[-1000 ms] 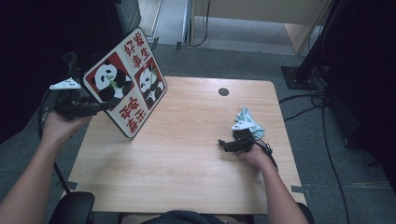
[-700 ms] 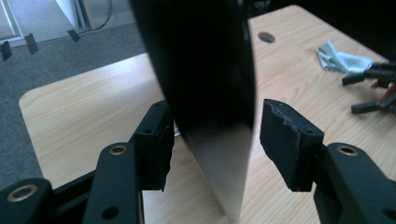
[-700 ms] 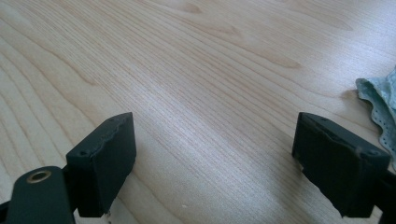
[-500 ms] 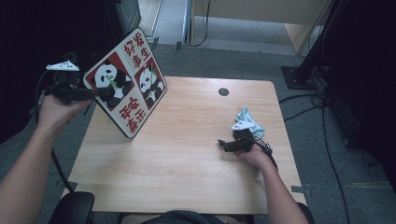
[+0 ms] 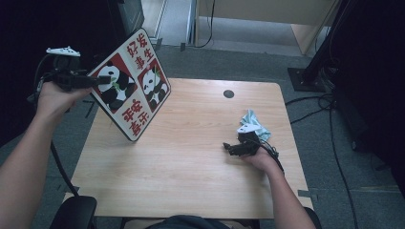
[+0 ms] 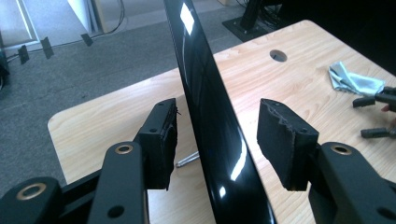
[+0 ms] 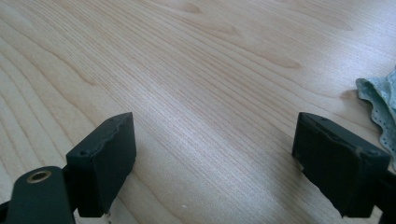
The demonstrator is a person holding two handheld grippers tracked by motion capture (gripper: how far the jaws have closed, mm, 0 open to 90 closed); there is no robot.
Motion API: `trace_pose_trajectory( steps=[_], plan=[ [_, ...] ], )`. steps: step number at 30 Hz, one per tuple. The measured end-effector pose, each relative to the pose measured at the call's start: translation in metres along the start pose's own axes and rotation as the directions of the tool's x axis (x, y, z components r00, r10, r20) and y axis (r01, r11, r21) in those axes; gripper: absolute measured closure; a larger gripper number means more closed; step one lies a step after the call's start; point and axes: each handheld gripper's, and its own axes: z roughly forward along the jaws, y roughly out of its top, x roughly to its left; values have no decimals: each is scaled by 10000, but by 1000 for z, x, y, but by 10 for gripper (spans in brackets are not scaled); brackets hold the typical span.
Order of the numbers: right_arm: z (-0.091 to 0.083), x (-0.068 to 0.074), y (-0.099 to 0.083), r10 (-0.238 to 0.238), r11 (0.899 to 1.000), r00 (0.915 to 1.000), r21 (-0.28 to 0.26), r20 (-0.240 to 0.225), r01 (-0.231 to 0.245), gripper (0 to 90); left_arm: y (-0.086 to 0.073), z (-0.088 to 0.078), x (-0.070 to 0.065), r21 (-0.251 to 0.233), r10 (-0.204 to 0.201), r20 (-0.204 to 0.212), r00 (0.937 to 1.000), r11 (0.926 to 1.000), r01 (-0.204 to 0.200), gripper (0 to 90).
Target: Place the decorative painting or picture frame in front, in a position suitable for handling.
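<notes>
Item: panda board, a flat panel with two panda pictures and red characters on its face, glossy black on its back. Position: tilted, its lower corner on the left part of the desk, its upper part leaning out past the desk's left rear edge. In the left gripper view it shows edge-on as a thin black strip running between the two fingers.

Left gripper: held above the desk's left edge, level, pointing at the board's left side. Fingers part open and just now closing in; the board's edge stands between them with a gap at each side, so no pad presses on it.

Right gripper: low over the right part of the desk. Fingers wide apart, nothing between them but bare wood.

Cloth: pale green, crumpled, lying on the desk just behind the right gripper.

Round hole: in the desk near its rear edge.
</notes>
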Motion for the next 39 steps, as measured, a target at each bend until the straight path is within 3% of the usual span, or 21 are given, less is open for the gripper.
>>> trace_pose_trajectory(
  steps=[6, 22, 32, 35, 39],
  plan=[
    [0, 0, 0, 13, 10000, 10000, -5, -2, -13, 135, 15, 1, 4, 149, -219, -57, 9997, 9996, 220, 481],
    [0, 0, 0, 0, 10000, 10000, 1, -1, 0, 135, 55, 16, 5, 1110, 431, -307, 9986, 9930, -395, 507],
    [0, 0, 0, -5, 10000, 10000, -14, -4, 5, 136, 78, 35, 11, 1754, 587, -425, 9974, 9832, -503, 544],
    [0, 0, 0, -24, 10000, 10000, -9, -15, 24, 135, 82, 39, 13, 1831, 506, -325, 9982, 9821, -438, 556],
    [0, 0, 0, -25, 10000, 10000, -5, -16, 25, 135, 85, 46, 14, 2158, 580, -159, 9982, 9750, -532, 586]
  ],
)
